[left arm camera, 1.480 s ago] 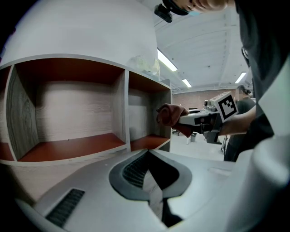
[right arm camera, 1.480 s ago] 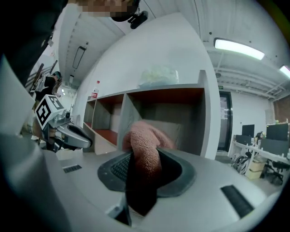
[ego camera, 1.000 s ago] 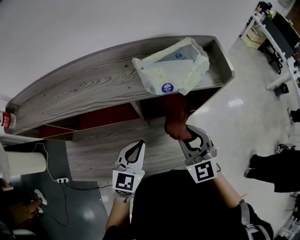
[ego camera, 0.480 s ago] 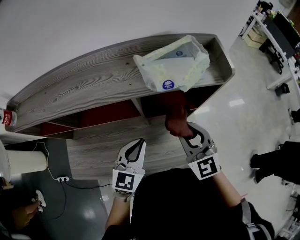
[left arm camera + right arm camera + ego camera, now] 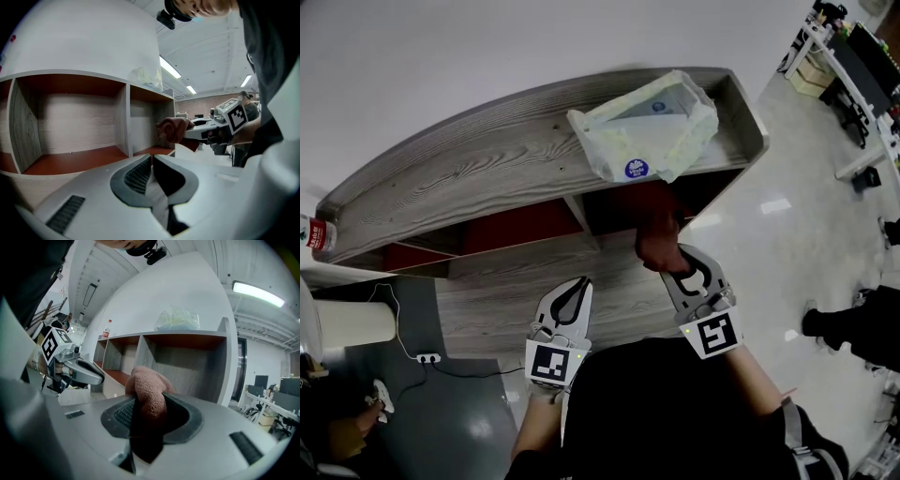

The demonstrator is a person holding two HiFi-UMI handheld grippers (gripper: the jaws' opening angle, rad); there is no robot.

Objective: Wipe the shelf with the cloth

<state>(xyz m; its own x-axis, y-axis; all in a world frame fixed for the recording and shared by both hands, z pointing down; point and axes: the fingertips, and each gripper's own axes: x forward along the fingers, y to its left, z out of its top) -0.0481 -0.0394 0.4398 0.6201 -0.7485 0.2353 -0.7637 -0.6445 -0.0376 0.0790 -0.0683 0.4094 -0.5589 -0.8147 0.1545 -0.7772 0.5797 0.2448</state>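
A grey wood-grain shelf (image 5: 478,178) with red-brown compartment floors stands in front of me. My right gripper (image 5: 668,260) is shut on a reddish-brown cloth (image 5: 656,244), held at the mouth of the right-hand compartment. In the right gripper view the cloth (image 5: 147,390) bulges up between the jaws, with the shelf (image 5: 187,363) just beyond. My left gripper (image 5: 580,285) hangs lower left of it, shut and holding nothing. The left gripper view shows its own jaws (image 5: 152,158) closed, the cloth (image 5: 172,129) and the right gripper (image 5: 206,129) beside the compartment divider.
A crumpled plastic bag (image 5: 645,127) lies on the shelf top at the right end. A red-labelled bottle (image 5: 311,234) stands at the left end. A white cylinder (image 5: 347,328) and a power strip (image 5: 423,359) sit on the floor at left. A person's leg (image 5: 853,336) is at right.
The right gripper with the cloth has shifted slightly right and toward me at the compartment mouth. The left gripper has stayed where it was.
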